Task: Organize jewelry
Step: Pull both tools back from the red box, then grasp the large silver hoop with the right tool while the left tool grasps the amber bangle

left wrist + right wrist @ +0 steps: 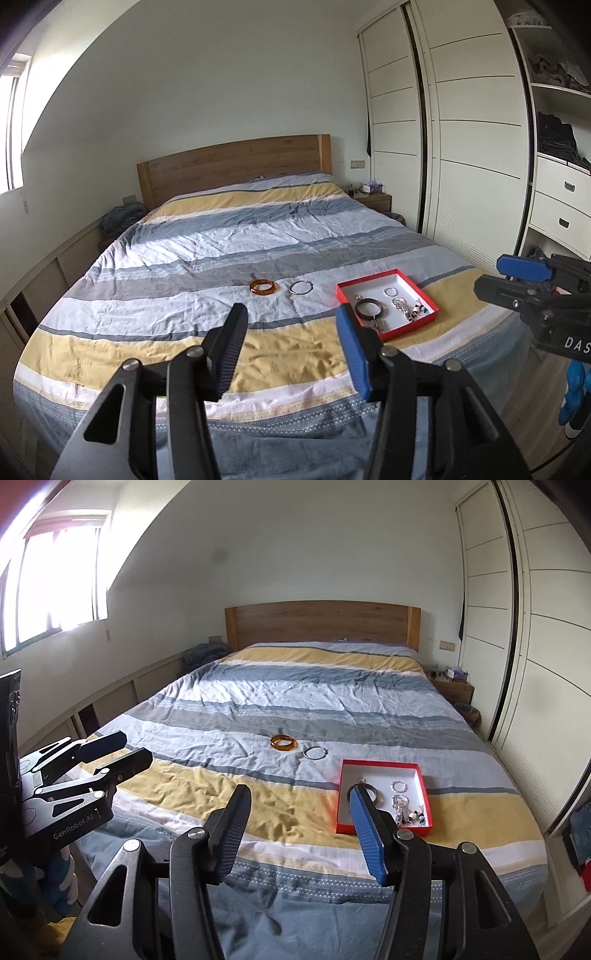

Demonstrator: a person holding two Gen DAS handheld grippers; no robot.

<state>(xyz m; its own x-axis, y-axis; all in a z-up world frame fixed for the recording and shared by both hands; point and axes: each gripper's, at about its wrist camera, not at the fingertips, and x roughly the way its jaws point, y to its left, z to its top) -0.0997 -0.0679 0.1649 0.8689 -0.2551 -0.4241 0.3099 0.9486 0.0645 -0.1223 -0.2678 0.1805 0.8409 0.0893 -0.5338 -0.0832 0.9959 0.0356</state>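
A red box (380, 283) (380, 763) with a white inside lies on the striped bed. It holds a dark bangle (371, 307), small rings and beaded pieces (400, 806). An amber bangle (263, 287) (283, 742) and a silver hoop (301, 287) (315, 752) lie on the cover to the left of the box. My left gripper (291, 314) is open and empty, held above the foot of the bed, short of the jewelry. My right gripper (299, 794) is open and empty, near the box's front edge. Each gripper shows in the other's view: the right (517, 275), the left (122, 747).
The striped bedcover (221, 240) has a wooden headboard (236, 162) at the far end. White sliding wardrobe doors (476, 147) and open shelves with clothes stand on the right. A nightstand (452, 686) is by the headboard. A window (55, 583) is on the left.
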